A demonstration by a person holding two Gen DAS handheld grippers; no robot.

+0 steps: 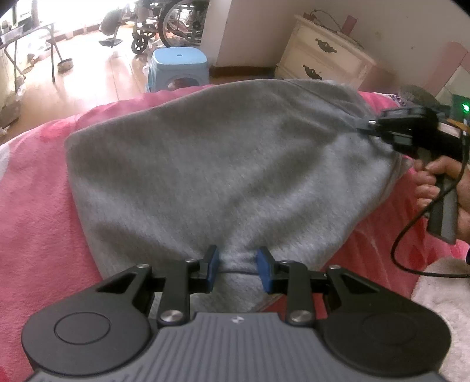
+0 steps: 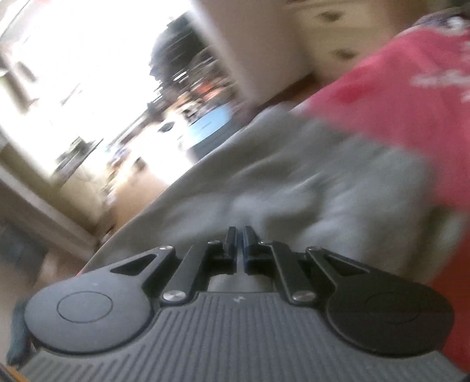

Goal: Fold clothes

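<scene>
A grey garment (image 1: 211,164) lies spread on a pink bedcover (image 1: 38,205). My left gripper (image 1: 237,264) is open at the garment's near edge, with a bunch of grey cloth between its blue pads (image 1: 213,263), which stand apart. My right gripper (image 1: 367,126), seen at the far right of the left wrist view, is shut on the garment's far right corner and lifts it. In the blurred right wrist view my right gripper (image 2: 240,238) has its fingers together on the grey garment (image 2: 323,188).
A blue stool (image 1: 176,69) stands on the wooden floor beyond the bed. A cream nightstand (image 1: 323,53) stands at the back right. A wheelchair (image 1: 164,26) is further back. The pink bedcover (image 2: 396,97) also shows in the right wrist view.
</scene>
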